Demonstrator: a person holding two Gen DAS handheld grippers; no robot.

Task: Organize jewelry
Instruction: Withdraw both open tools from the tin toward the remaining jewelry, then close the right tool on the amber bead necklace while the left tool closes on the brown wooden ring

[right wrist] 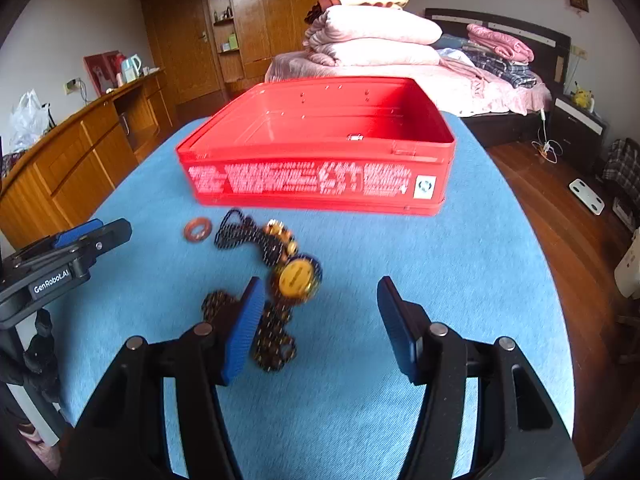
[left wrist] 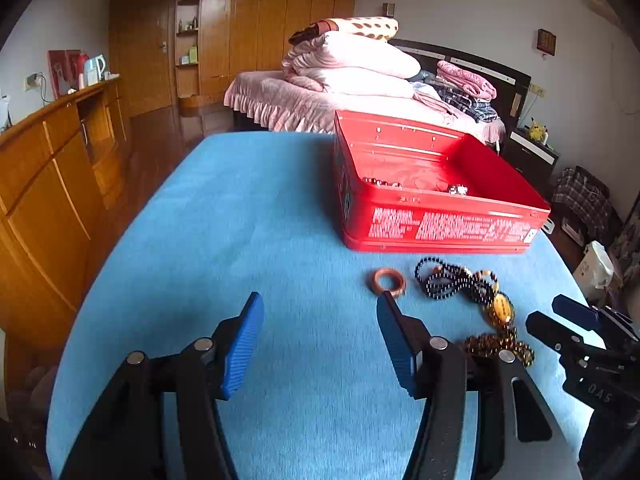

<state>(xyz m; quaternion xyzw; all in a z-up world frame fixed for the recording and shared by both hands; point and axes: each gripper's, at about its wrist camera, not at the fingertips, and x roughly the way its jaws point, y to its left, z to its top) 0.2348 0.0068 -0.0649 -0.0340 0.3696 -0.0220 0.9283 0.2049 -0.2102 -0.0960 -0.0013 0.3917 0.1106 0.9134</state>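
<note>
Blue tablecloth (right wrist: 400,260) bears beaded necklaces (right wrist: 276,264) (strung toward the red tin (right wrist: 320,184)).

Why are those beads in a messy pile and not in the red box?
The dark bead necklaces, the yellow pendant and the brown beads lie tangled in a heap on the blue cloth, in front of the red box. A brown ring lies loose beside them.

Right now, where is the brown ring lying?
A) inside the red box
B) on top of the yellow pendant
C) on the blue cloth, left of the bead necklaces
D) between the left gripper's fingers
C: the brown ring lies flat on the blue cloth, in front of the red box and just left of the bead necklaces, with no gripper holding it.
</note>
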